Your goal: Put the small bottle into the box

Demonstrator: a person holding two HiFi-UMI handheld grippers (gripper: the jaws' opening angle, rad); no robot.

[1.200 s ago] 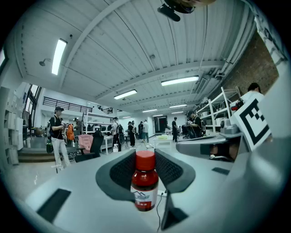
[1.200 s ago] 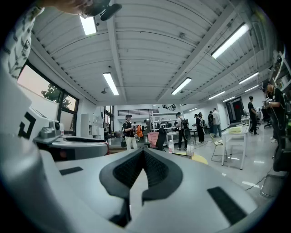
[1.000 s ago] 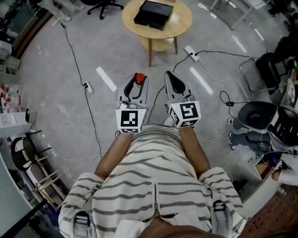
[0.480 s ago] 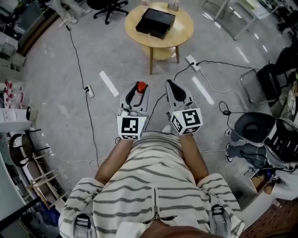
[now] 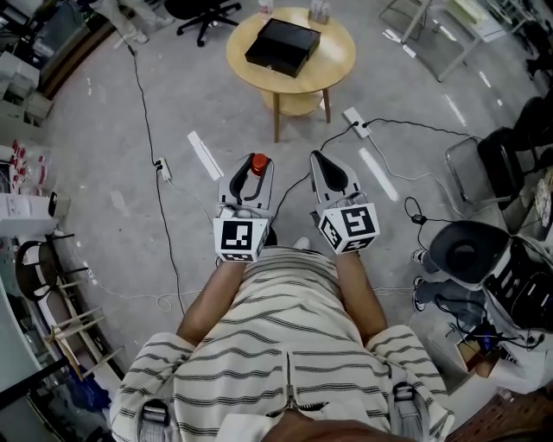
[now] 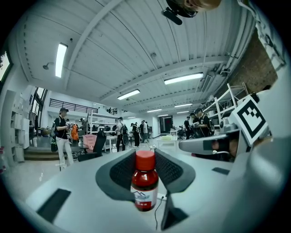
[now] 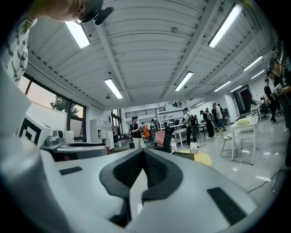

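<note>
A small dark-red bottle (image 5: 257, 164) with a red cap stands upright between the jaws of my left gripper (image 5: 251, 162), which is shut on it. In the left gripper view the bottle (image 6: 144, 182) fills the gap between the two black pads of the left gripper (image 6: 145, 157). Beside it my right gripper (image 5: 318, 157) is held level over the floor. The right gripper view shows that right gripper (image 7: 143, 152) with its pads meeting and nothing in them. The black box (image 5: 282, 47) lies on a round wooden table (image 5: 333, 65), farther ahead of both grippers.
Cables and a power strip (image 5: 355, 117) run across the grey floor between me and the table. White tape strips (image 5: 205, 155) mark the floor. An office chair base (image 5: 203, 9) stands behind the table, a black stool (image 5: 465, 250) at the right, shelving at the left.
Both grippers have travelled forward over the floor, and the table with the box now sits a little closer in the head view. The bottle stays held in the left gripper.
</note>
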